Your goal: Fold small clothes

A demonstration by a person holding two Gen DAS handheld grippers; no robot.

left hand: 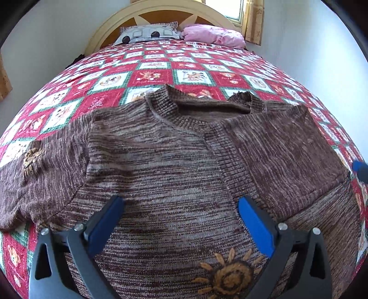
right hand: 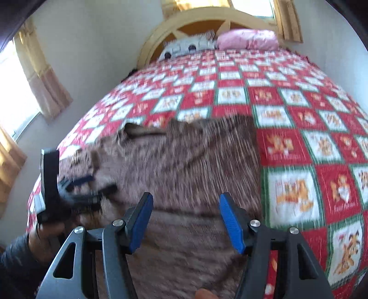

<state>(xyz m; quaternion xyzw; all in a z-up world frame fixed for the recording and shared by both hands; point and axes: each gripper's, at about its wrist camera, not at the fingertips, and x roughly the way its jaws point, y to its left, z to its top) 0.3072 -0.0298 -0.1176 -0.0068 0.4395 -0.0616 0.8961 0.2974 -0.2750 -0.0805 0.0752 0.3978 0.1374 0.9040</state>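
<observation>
A brown knitted sweater [left hand: 174, 165] with orange sun patches lies flat on the bed, collar pointing to the headboard. Its right side is folded over the body [left hand: 280, 151]; its left sleeve [left hand: 34, 179] lies spread out. My left gripper [left hand: 180, 204] is open and empty, hovering over the sweater's lower middle. My right gripper [right hand: 186, 202] is open and empty above the sweater's right part [right hand: 195, 161]; that view is motion-blurred. The left gripper also shows at the left of the right wrist view [right hand: 76, 191]. A blue fingertip of the right gripper [left hand: 360, 169] shows at the sweater's right edge.
The bed is covered by a red, white and green patchwork quilt [left hand: 161, 76]. A patterned pillow [left hand: 149, 33] and a pink pillow [left hand: 214, 34] lie against the curved headboard [left hand: 161, 11]. Curtained windows [right hand: 13, 92] are on the left and behind the bed.
</observation>
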